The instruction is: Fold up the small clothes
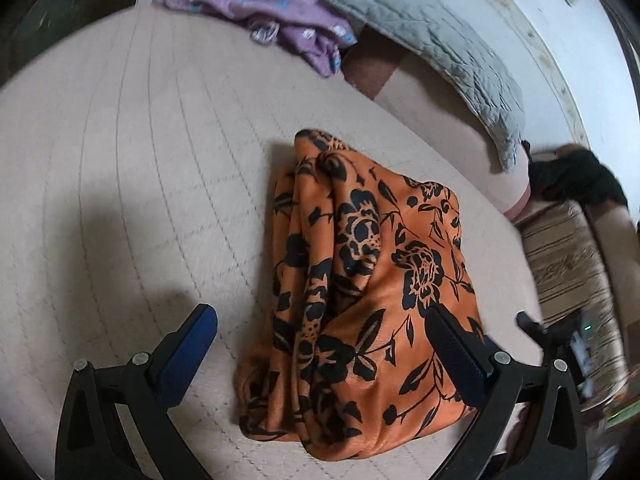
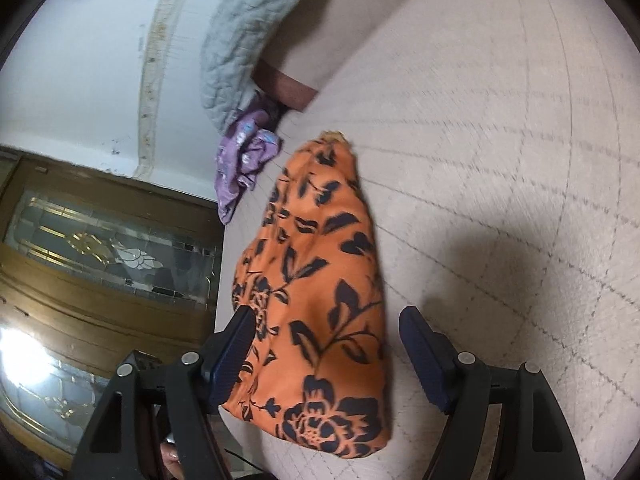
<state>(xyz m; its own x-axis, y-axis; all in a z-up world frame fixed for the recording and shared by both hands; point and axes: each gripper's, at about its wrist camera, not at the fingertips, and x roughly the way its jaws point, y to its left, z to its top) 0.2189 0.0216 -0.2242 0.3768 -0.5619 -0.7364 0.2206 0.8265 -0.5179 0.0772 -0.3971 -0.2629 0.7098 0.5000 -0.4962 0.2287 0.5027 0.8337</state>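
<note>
Left wrist view: one orange garment (image 1: 368, 292) printed with black flowers and leaves lies folded into a thick bundle on the pale quilted bed cover (image 1: 132, 168). It sits at centre, a little to the right, with its narrow end toward the far side and its wide end near the camera. Several soft folds run lengthwise down its left half, while the right half is smoother. The left gripper (image 1: 320, 352) is spread wide and grasps nothing; its two blue-padded fingers (image 1: 188, 352) stand apart, the left one over bare cover, the right one over the cloth's near right part, though contact cannot be judged. At the far side lie one purple patterned garment (image 1: 272, 20) and, just to its right, one grey quilted blanket (image 1: 432, 48) draped over a raised edge. One dark item (image 1: 576, 180) sits at the far right, too blurred to identify.

Right wrist view: the same single orange garment (image 2: 316, 296) fills the centre, tapering to a point at the far end, with a large black flower on its near corner. The right gripper (image 2: 326, 356) is likewise released, its jaws wide apart with the near part of the bundle between them, gripping nothing. The purple garment (image 2: 244, 160) and grey blanket (image 2: 244, 40) lie beyond, on the left. One wooden door with decorated glass panels (image 2: 100, 248) stands at the left.
</note>
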